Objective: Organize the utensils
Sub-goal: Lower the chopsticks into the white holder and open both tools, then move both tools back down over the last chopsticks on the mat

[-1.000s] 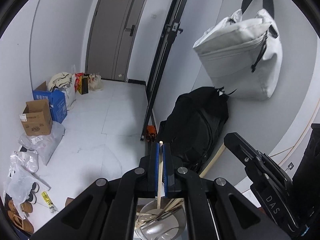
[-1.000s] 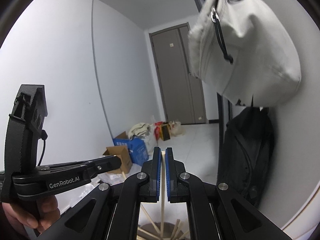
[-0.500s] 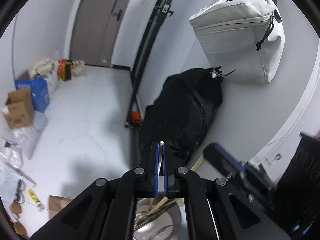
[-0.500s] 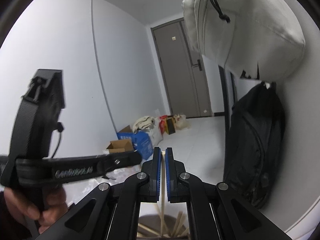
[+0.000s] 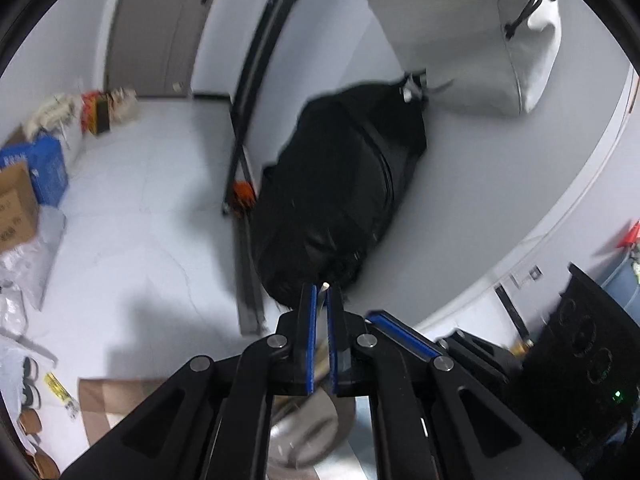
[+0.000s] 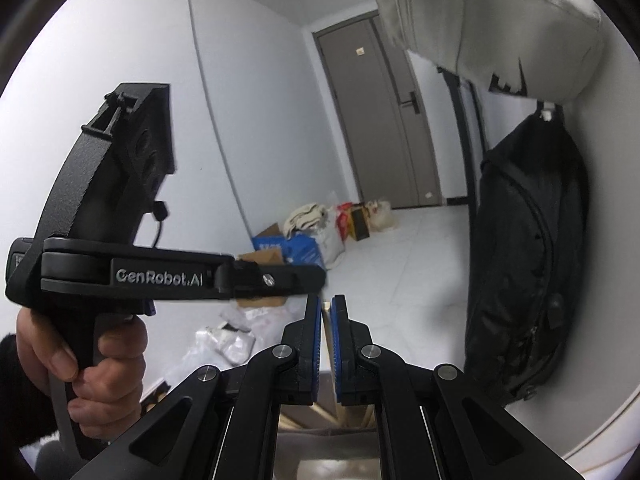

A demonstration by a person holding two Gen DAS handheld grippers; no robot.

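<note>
My left gripper [image 5: 322, 292] is shut on a pale wooden chopstick [image 5: 324, 287] whose tip pokes just past the blue pads. Below it a metal utensil holder [image 5: 308, 432] shows, blurred. My right gripper [image 6: 327, 304] is shut on another wooden chopstick [image 6: 327, 322], held upright over a container holding several more chopsticks [image 6: 348, 414]. The left gripper's body [image 6: 160, 276] and the hand holding it fill the left of the right wrist view. The right gripper's fingers [image 5: 400, 334] show at the lower right of the left wrist view.
A black backpack [image 5: 344, 184] leans on the white wall under a hanging white bag [image 5: 472, 32]. A black speaker-like box [image 5: 588, 364] stands at right. Cardboard and blue boxes [image 5: 24, 192] and plastic bags lie on the floor at left. A grey door [image 6: 380, 120] is at the far end.
Both grippers stay shut on their chopsticks. The left wrist view has tilted down and swung right. The left gripper has risen and moved closer in the right wrist view.
</note>
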